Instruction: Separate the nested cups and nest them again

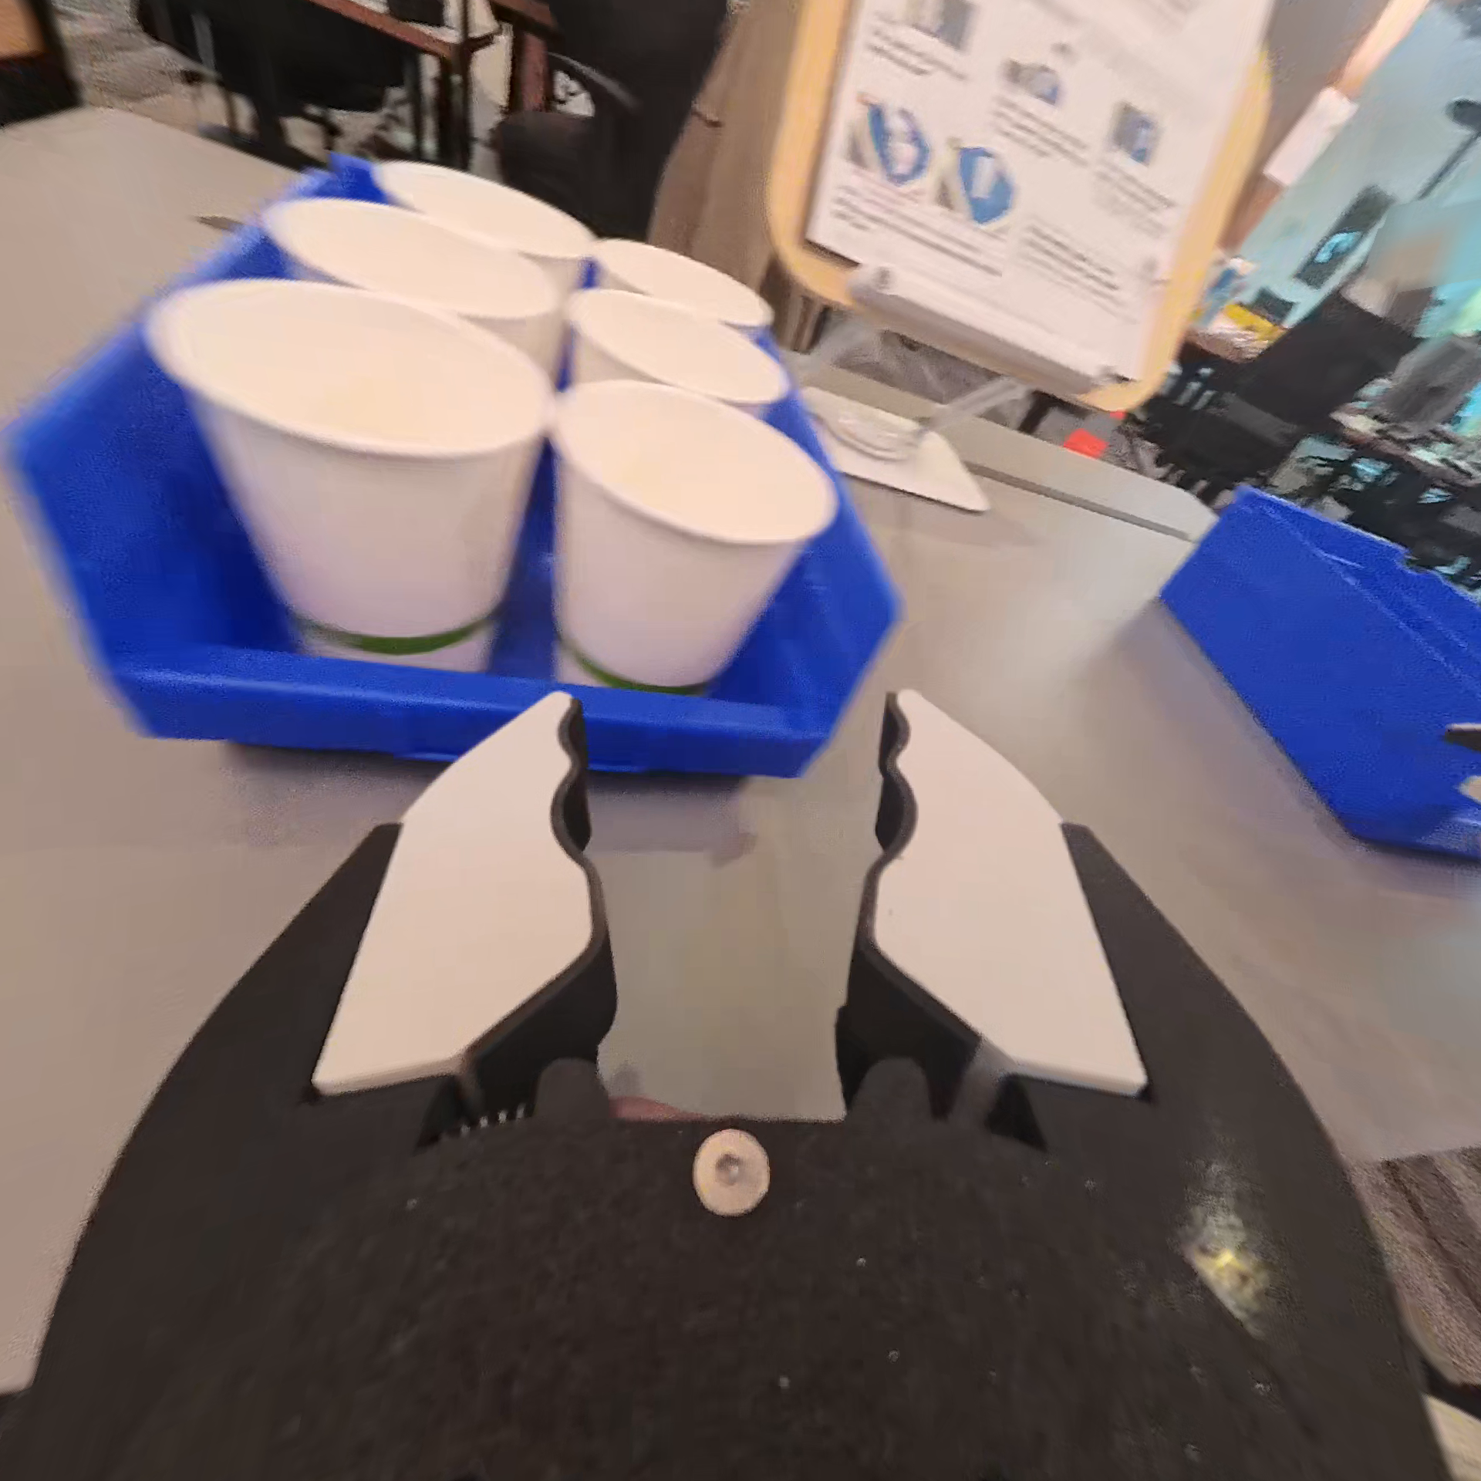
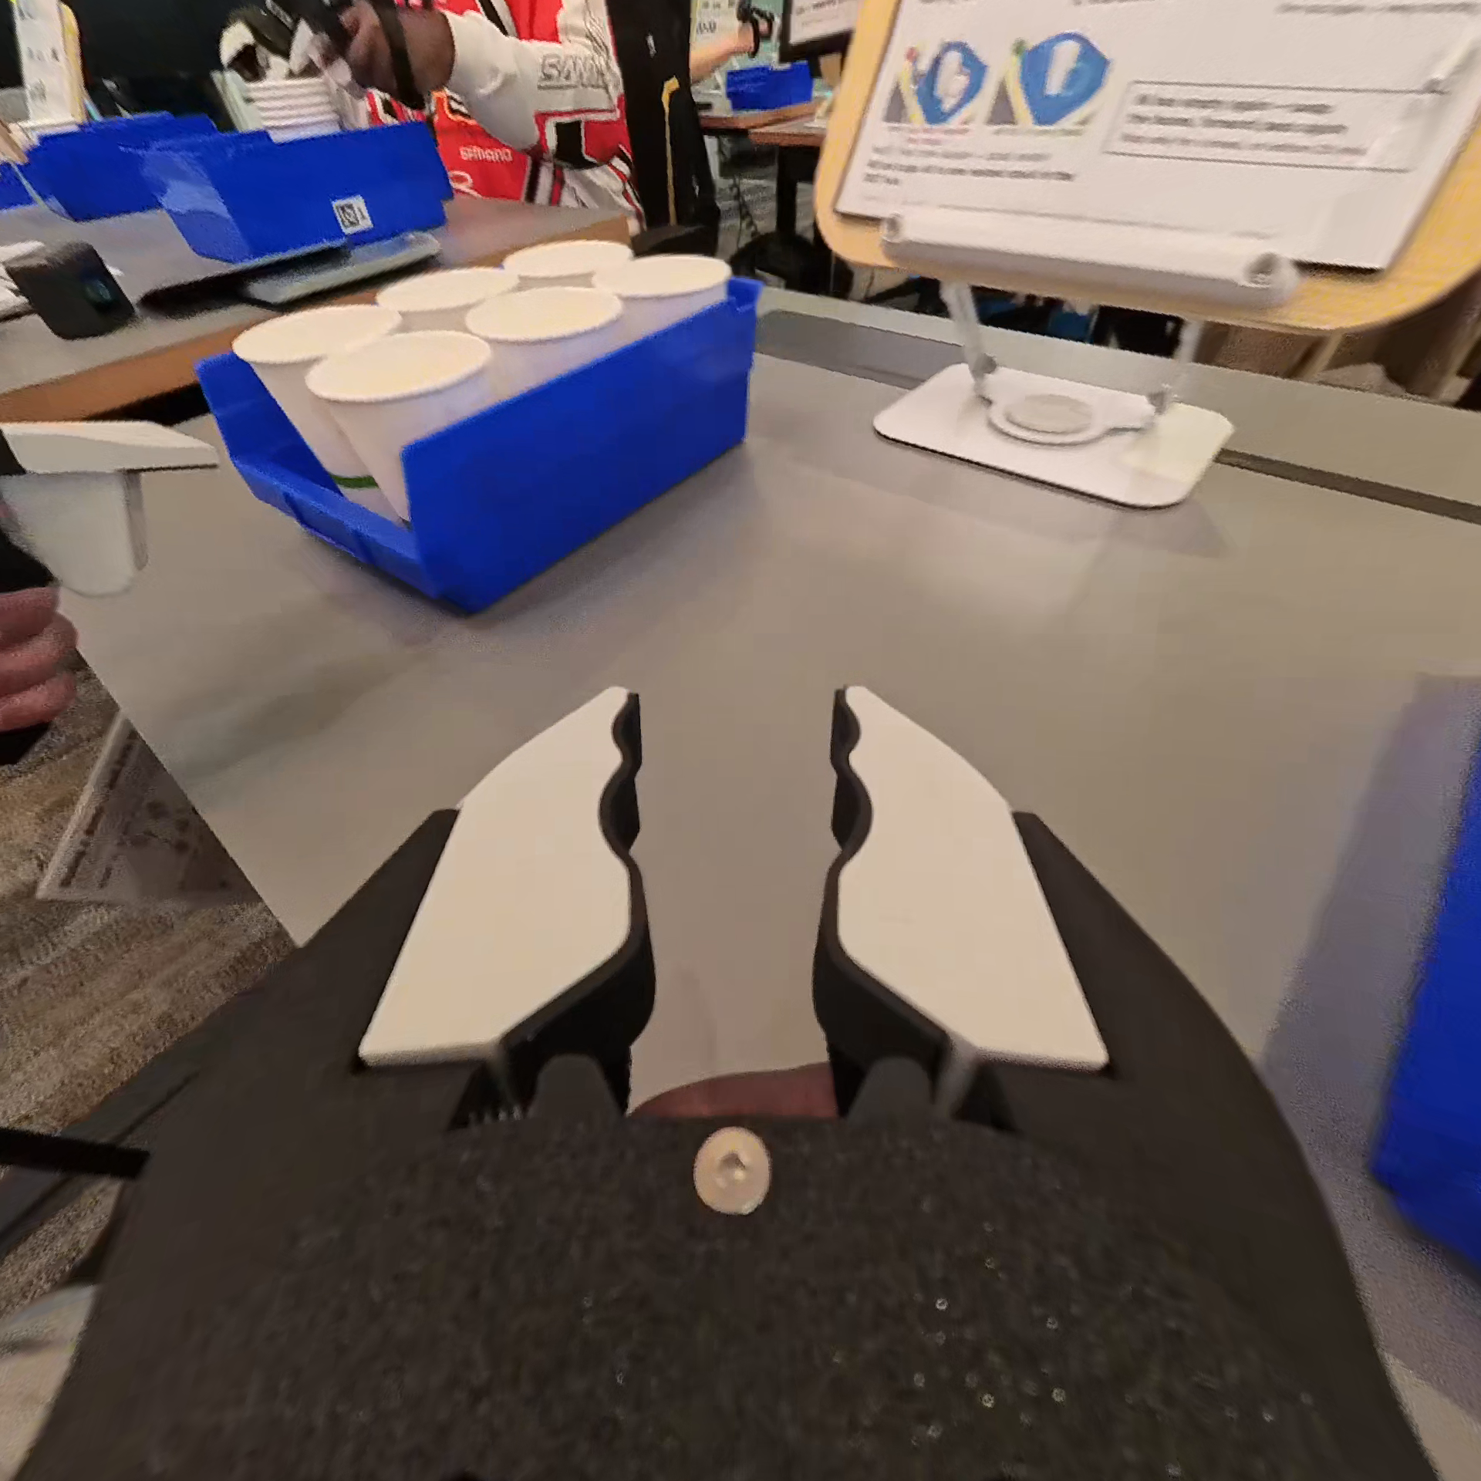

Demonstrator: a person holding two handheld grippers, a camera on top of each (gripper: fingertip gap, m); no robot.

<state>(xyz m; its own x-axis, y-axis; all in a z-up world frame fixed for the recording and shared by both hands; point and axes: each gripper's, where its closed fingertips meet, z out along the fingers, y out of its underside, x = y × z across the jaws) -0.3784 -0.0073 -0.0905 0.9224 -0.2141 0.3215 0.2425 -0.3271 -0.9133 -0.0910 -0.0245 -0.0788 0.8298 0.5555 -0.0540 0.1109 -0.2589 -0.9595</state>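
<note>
Left wrist view showed me the cups upright in the blue bin, just beyond my left gripper, jaws spread and empty. My right gripper sat farther from the bin, likewise spread over bare desk.

A smooth grey counter fills the near and middle ground, its surface softly lit from above. At its far right side a white stand holds up a tan board with printed sheets clipped to it. Off the near left edge lies patterned brown and grey carpet. Far left, a second grey table carries more blue bins, with a person in red and white beyond it.
</note>
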